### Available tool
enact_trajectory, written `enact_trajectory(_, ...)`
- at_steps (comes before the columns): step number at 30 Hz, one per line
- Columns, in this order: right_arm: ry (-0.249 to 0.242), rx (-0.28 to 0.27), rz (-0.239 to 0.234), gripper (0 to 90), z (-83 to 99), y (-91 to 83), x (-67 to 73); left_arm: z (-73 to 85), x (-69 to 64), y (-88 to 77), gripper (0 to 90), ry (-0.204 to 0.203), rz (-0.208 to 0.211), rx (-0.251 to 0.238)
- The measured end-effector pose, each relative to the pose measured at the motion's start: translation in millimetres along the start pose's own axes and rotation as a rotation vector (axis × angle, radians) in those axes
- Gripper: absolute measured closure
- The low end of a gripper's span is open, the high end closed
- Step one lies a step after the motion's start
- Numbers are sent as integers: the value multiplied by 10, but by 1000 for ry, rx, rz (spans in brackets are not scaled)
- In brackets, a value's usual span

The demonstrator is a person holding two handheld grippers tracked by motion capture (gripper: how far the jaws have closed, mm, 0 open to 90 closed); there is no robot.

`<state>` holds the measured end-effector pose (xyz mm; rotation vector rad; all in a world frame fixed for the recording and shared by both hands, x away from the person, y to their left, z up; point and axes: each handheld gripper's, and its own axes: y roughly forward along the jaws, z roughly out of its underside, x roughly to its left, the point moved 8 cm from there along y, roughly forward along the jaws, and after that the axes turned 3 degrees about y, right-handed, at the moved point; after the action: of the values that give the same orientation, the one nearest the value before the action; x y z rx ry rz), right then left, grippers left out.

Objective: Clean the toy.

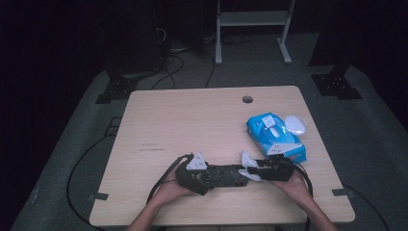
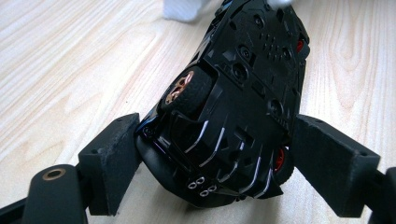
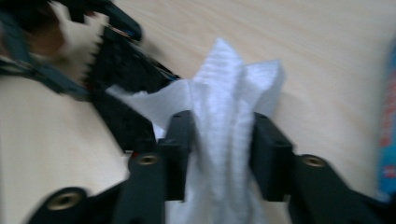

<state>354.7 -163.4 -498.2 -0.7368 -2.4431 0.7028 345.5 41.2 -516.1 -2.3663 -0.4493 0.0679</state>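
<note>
Left gripper view: left gripper [image 2: 217, 154] clamping upturned toy car [image 2: 238, 98]; right gripper [image 3: 218, 154] seemingly pinching white wipe [image 3: 229, 107]

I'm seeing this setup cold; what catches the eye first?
A black toy car lies belly-up near the table's front edge, clamped at one end by the left gripper. The right gripper holds a white wipe beside it; a blue wipes pack sits behind.

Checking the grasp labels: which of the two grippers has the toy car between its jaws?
The left gripper: its jaws clamp the black toy car, turned underside up. The right gripper has a white wipe between its jaws instead.
</note>
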Motion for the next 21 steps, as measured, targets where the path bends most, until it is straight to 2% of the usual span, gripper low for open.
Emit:
enact_trajectory(3, 4, 53, -39, 526, 28, 65, 29, 0, -2, 0, 176, 12, 0, -1)
enact_trajectory(5, -2, 87, -49, 493, 58, 139, 44, -3, -10, 0, 176, 19, -6, -4)
enact_trajectory(7, 4, 105, -84, 477, 63, 208, 78, -3, -13, 1, 176, 21, -8, -8)
enact_trajectory(10, -14, 119, -106, 488, 51, 271, 135, 1, -7, -4, 176, 22, -6, -7)
enact_trajectory(13, -44, 111, -103, 531, 33, 266, 151, 7, 18, -21, 175, 14, -5, -11)
enact_trajectory(15, -60, 95, -99, 559, 21, 253, 146, 16, 47, -30, 174, -9, 5, -13)
enact_trajectory(18, -106, 49, -54, 658, -17, 198, 129, 41, 106, -37, 172, -81, 44, -25)
enact_trajectory(20, -123, 44, -51, 662, -11, 192, 135, 43, 141, -39, 183, -132, 70, -50)
enact_trajectory(21, -125, 39, -51, 661, -7, 196, 139, 41, 151, -52, 210, -136, 73, -60)
